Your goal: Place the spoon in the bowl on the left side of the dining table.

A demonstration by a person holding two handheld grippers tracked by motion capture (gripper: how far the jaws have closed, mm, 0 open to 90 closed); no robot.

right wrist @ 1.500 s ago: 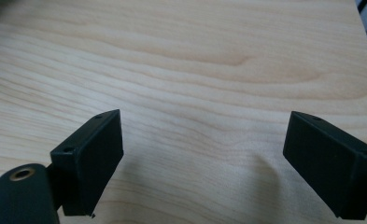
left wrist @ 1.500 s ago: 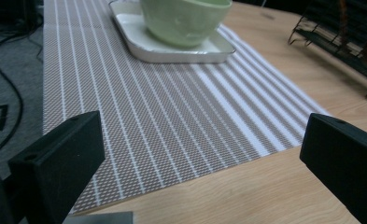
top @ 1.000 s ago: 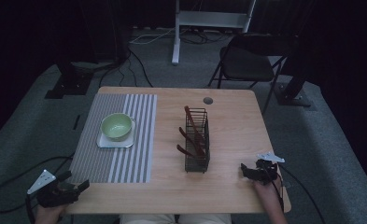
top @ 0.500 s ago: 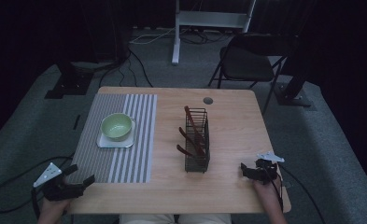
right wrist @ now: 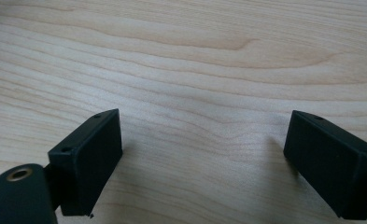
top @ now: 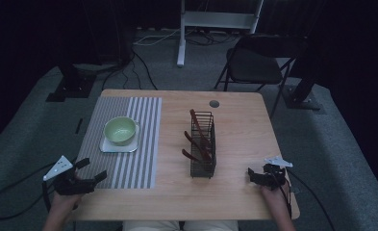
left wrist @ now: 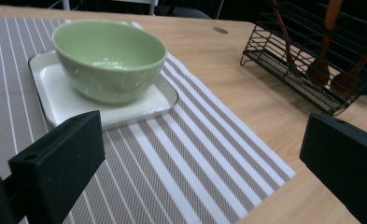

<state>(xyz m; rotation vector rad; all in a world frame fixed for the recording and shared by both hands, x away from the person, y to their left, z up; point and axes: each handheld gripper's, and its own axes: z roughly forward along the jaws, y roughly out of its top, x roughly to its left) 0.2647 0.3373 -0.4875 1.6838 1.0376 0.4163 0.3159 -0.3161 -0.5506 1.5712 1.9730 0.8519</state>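
Fingers of left gripper (top: 91,172) are spread wide, near the green bowl (top: 119,130); right gripper (top: 255,176) is spread too, over bare bench (top: 234,125).

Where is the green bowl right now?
In the high view, the green bowl sits on a small white tray on the striped mat, on the table's left side, ahead of the left gripper and left of the black wire rack.

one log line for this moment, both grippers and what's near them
left gripper: open, facing green bowl on white tray | right gripper: open, empty, low over bare table | wire rack: untouched
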